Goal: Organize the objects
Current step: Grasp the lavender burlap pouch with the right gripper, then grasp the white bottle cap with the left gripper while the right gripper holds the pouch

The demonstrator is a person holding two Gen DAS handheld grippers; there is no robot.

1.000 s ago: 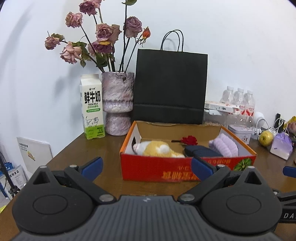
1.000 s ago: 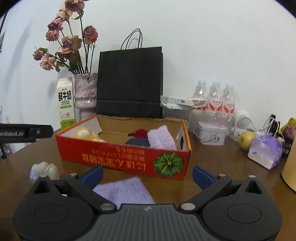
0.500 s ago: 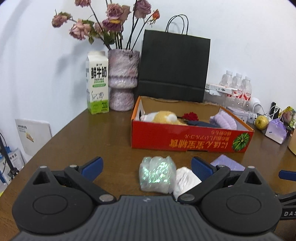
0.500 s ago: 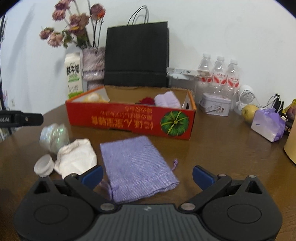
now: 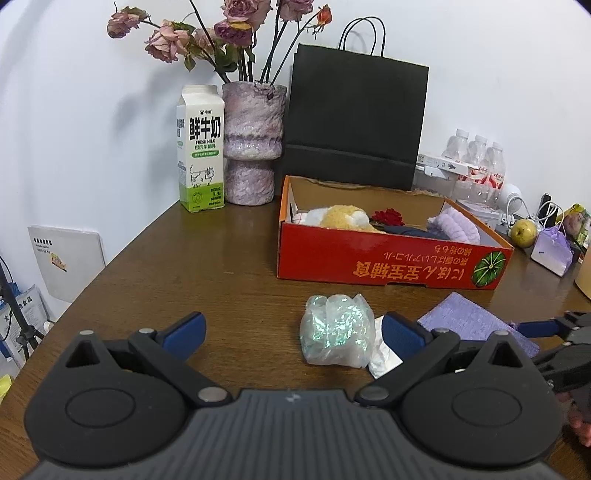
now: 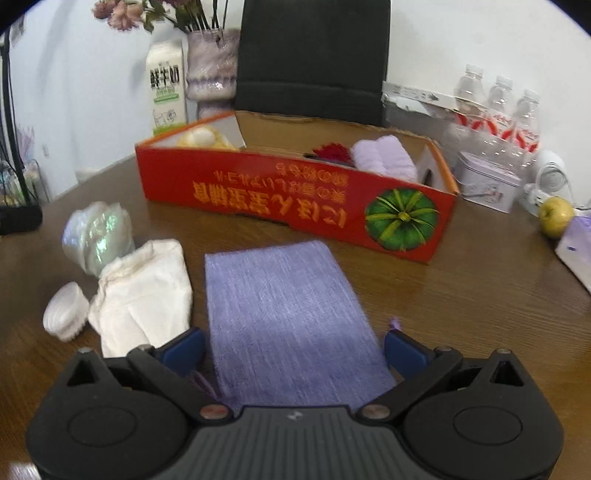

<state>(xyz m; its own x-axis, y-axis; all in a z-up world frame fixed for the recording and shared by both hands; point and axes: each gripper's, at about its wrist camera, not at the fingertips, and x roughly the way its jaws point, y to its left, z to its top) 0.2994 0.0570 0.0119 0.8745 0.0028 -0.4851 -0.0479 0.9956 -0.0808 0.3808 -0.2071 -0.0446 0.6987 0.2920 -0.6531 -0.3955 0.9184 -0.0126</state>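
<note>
A flat lilac cloth pouch [image 6: 288, 317] lies nearest. Left of it sit a crumpled white cloth [image 6: 144, 291] and an iridescent plastic bundle [image 6: 98, 236]. The open red box [image 6: 295, 195] stands beyond.

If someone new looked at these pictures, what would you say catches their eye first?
Probably the red cardboard box in the middle of the wooden table, already holding a yellow plush toy and a rolled lilac towel. Next, the purple cloth pouch lying flat right in front of the right gripper, whose jaws stand open on either side of it. Behind, dried roses in a vase stand beside a milk carton.
</note>
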